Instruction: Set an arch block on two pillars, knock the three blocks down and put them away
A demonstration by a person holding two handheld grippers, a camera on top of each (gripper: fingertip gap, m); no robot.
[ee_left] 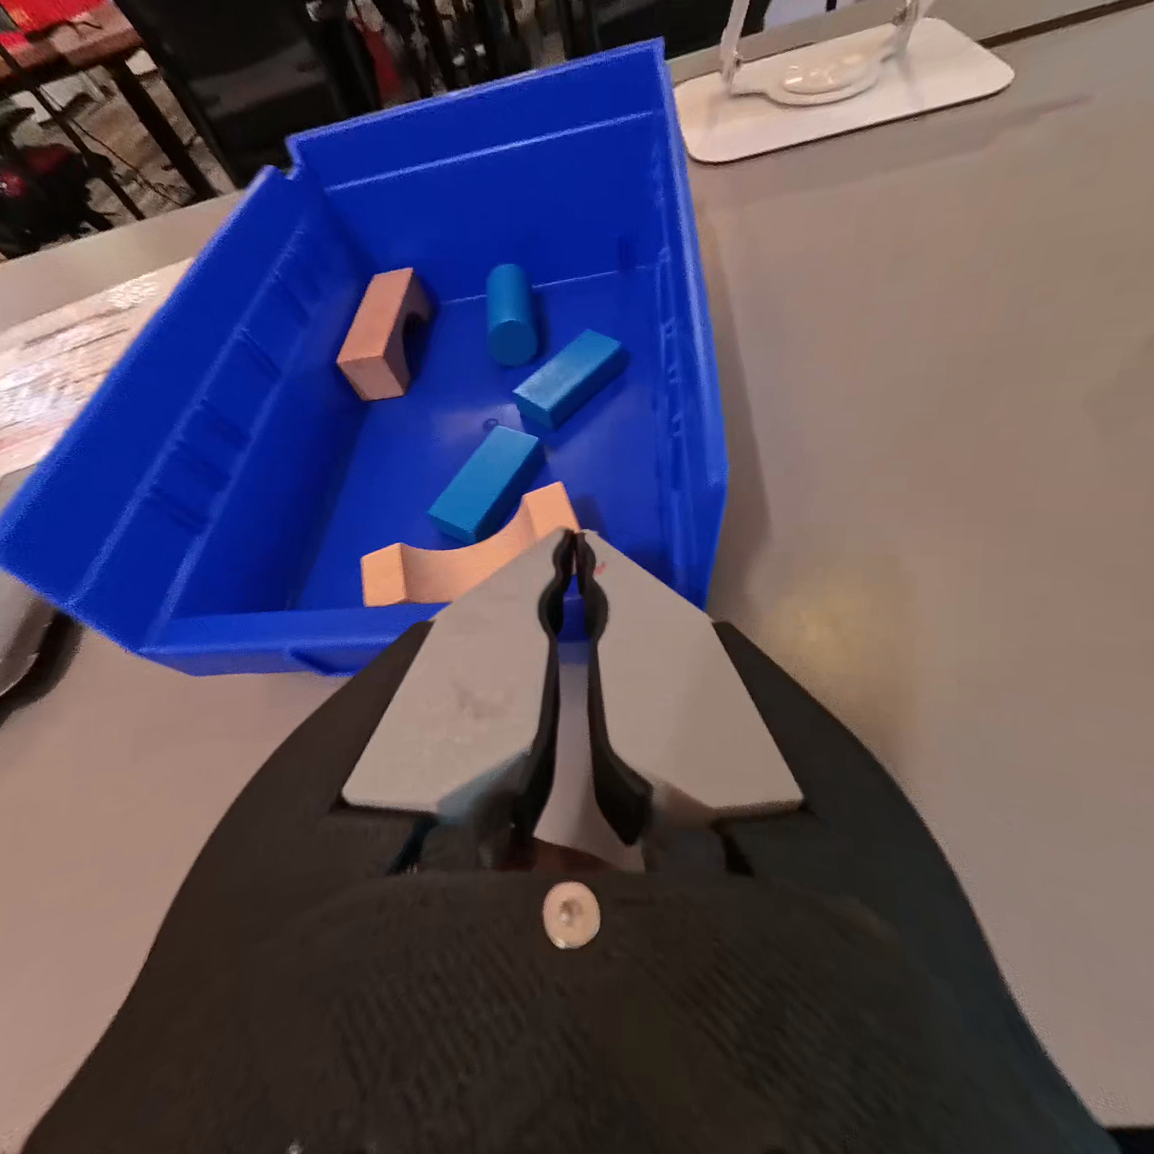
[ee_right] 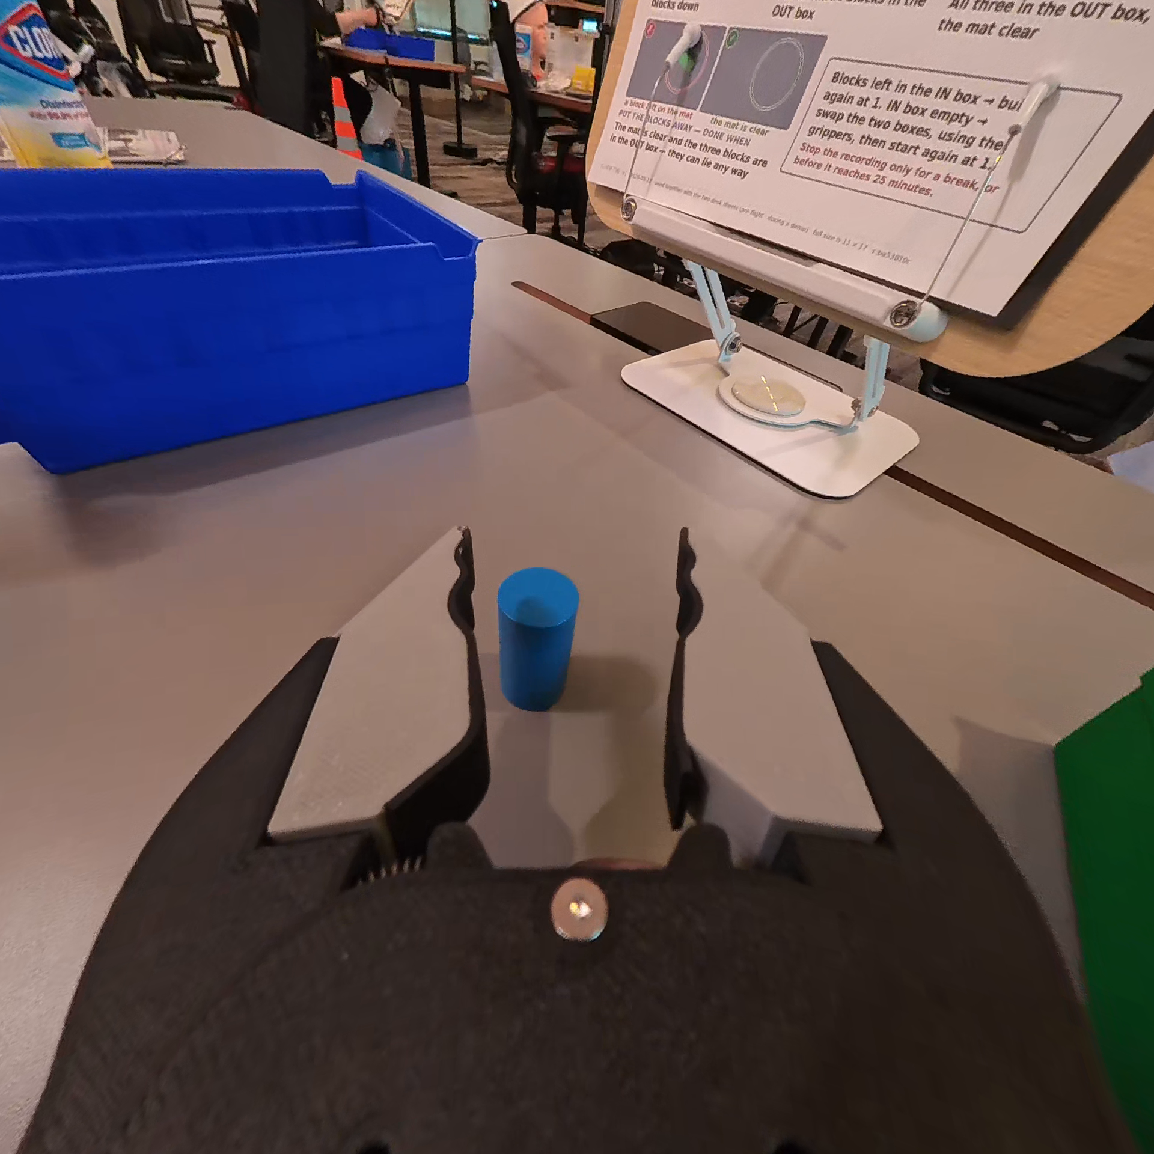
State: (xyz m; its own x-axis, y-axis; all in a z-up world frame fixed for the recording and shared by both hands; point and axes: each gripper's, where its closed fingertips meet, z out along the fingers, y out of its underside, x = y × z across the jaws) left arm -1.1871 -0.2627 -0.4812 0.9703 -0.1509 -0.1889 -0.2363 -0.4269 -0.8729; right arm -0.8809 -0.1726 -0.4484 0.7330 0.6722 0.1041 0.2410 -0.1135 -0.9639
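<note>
In the left wrist view a blue bin holds a wooden arch block near its front wall, a second wooden arch at the back left, two blue rectangular blocks and a blue cylinder. My left gripper is shut with nothing between its pads, its tips above the bin's front right corner. In the right wrist view a blue cylinder stands upright on the grey table between my right gripper's open fingers, close to the left finger with a gap on both sides.
The blue bin also shows at the left of the right wrist view. A white document stand with an instruction sheet stands at the back right; its base shows in the left wrist view. A green object is at the right edge. My hands' fingertips stand some 35 centimeters from each other. Measured from the fingertips, the green object is 20 centimeters or so from the right gripper and 55 centimeters from the left.
</note>
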